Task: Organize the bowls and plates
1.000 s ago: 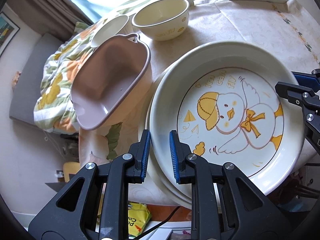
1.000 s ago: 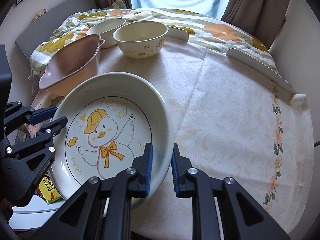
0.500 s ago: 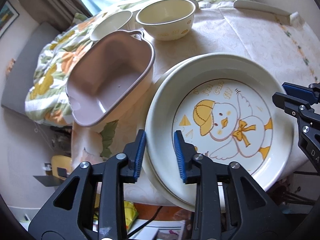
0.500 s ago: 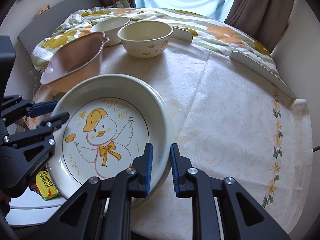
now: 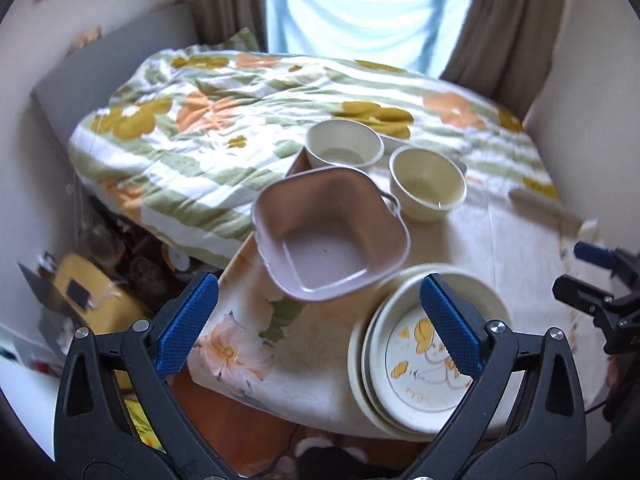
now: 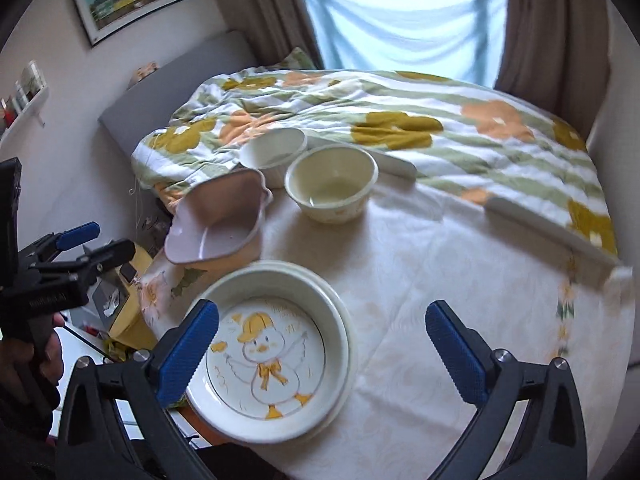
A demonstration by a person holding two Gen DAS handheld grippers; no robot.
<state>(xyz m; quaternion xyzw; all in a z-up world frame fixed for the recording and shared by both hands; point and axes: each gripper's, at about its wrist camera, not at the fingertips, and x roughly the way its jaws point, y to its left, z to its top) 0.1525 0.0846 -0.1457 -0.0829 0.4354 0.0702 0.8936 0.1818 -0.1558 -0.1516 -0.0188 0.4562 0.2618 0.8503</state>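
Note:
A cream plate with a yellow duck [image 6: 272, 344] lies on top of a stack of plates at the table's near left edge, also the duck plate [image 5: 404, 376] in the left wrist view. Behind it stand a pink square bowl [image 5: 332, 236], a cream bowl [image 5: 428, 184] and a white bowl [image 5: 344, 146]. My left gripper [image 5: 318, 292] hovers above the pink bowl and the stack, jaws opening wide with nothing between them. My right gripper [image 6: 322, 312] hangs above the stack's right side, jaws likewise opening and holding nothing.
The round table [image 6: 440, 264] wears a pale patterned cloth. A bed with a flowered duvet [image 6: 400, 120] lies just behind it under a curtained window. White strips [image 6: 548, 220] rest at the table's far edge. Yellow clutter [image 5: 88, 292] sits on the floor left of the table.
Both grippers let go of the duck plate's rim, opened wide and lifted up and back. The plate now rests on the stack.

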